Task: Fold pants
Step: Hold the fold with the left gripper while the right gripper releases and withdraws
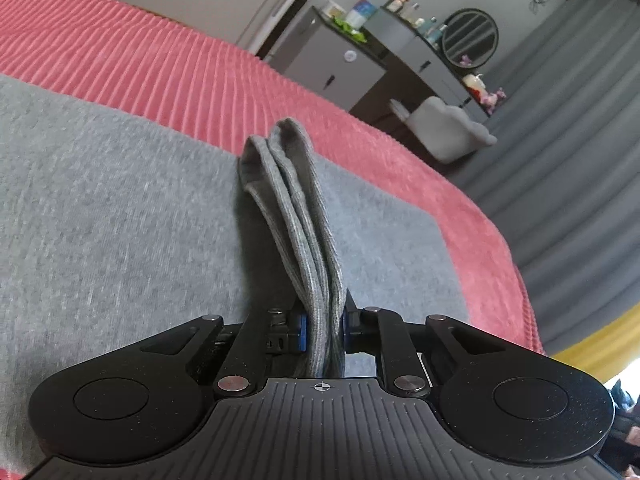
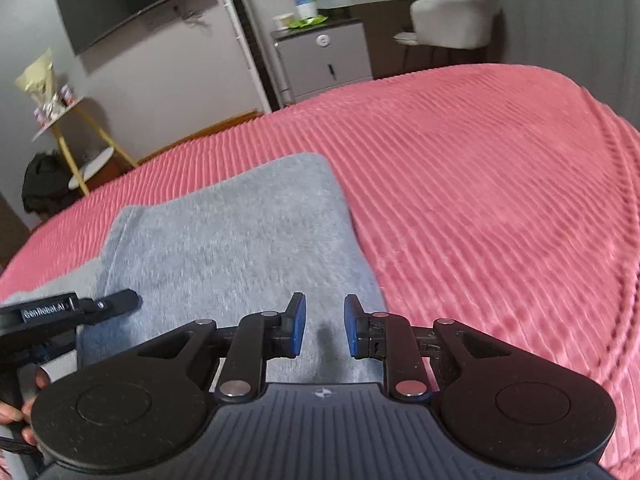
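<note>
Grey pants (image 1: 120, 220) lie folded on a pink ribbed bedspread (image 1: 160, 68). My left gripper (image 1: 325, 330) is shut on a bunched edge of the pants, whose layered hems (image 1: 292, 184) rise up from between the blue pads. In the right wrist view the pants (image 2: 224, 240) lie as a flat grey rectangle on the bedspread (image 2: 480, 200). My right gripper (image 2: 325, 326) is open and empty just above the near edge of the pants. The left gripper's black body (image 2: 60, 312) shows at the left edge.
A grey cabinet (image 2: 324, 60), a dresser and a pale chair (image 2: 456, 20) stand beyond the bed's far edge. A gold-legged side table (image 2: 76, 136) and a wall TV are at the left. Grey curtains (image 1: 580, 140) hang to the right of the bed.
</note>
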{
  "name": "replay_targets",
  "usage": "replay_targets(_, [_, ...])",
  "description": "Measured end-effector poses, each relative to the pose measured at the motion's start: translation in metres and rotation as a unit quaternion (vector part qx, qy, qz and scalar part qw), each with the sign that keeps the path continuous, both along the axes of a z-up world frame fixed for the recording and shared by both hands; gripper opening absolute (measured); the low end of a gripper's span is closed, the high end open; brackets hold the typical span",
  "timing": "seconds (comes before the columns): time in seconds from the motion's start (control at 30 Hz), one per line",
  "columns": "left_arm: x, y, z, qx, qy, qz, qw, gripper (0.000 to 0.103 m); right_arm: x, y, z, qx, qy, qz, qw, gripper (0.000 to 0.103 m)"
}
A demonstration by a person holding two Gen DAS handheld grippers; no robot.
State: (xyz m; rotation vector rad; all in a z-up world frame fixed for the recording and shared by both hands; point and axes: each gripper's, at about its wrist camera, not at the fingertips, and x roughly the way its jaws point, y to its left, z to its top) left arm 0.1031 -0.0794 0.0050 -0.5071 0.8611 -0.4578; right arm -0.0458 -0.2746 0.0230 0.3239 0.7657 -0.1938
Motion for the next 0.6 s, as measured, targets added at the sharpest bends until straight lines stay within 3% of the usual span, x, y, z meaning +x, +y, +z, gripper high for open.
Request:
replay_targets(0.2, [-0.002,0.005,-0.003,-0.002,0.006,0.001,1.0000,0.016,0.015,0.004,-0.032,0.001,0.062,0.004,0.998,0.020])
replay_targets(0.6, [-0.015,0.026,0.010,-0.011,0.001,0.012,0.9999,0.016,0.011,0.012,-0.029,0.011,0.049,0.040,0.998,0.028])
